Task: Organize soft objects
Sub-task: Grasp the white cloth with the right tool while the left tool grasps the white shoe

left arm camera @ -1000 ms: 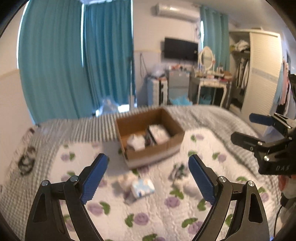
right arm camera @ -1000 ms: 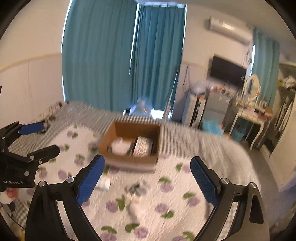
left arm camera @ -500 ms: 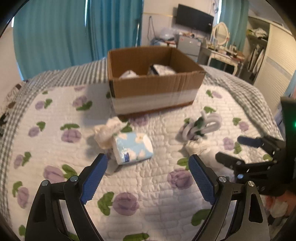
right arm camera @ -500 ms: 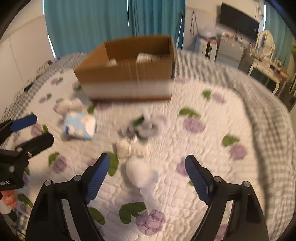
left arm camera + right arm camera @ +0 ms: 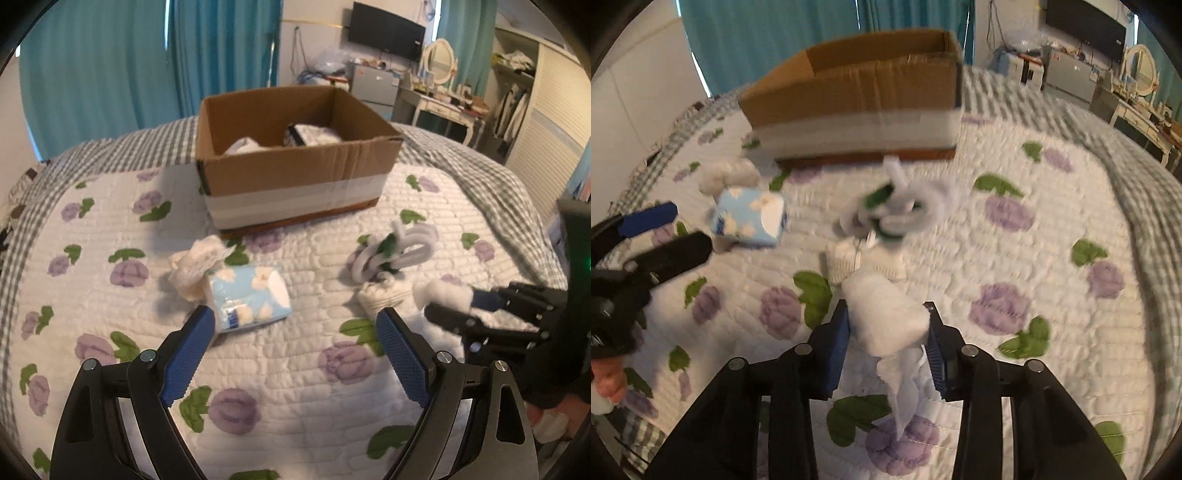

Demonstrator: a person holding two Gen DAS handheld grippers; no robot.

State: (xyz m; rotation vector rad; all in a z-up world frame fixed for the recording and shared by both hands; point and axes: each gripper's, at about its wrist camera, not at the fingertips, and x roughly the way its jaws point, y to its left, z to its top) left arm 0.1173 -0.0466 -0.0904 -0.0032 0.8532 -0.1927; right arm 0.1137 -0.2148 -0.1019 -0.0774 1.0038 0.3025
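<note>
In front of the cardboard box (image 5: 857, 92) on the bed (image 5: 1071, 206), the right gripper (image 5: 888, 334) has its jaws clamped on a white cotton wad (image 5: 882, 314), while the left gripper (image 5: 295, 350), jaws wide apart, hovers beside the blue tissue pack (image 5: 247, 295), whose print is unreadable.

A second ago I was up high, looking across the room. Now both tongs have come down low over the bed (image 5: 110, 229), and the cardboard box (image 5: 295, 173) looks big and close. My right tongs (image 5: 886, 326) were wide open before. Now they have squeezed shut on the white fluffy wad (image 5: 884, 314). My left tongs (image 5: 295, 354) have moved up close to the blue tissue pack (image 5: 247, 295).
</note>
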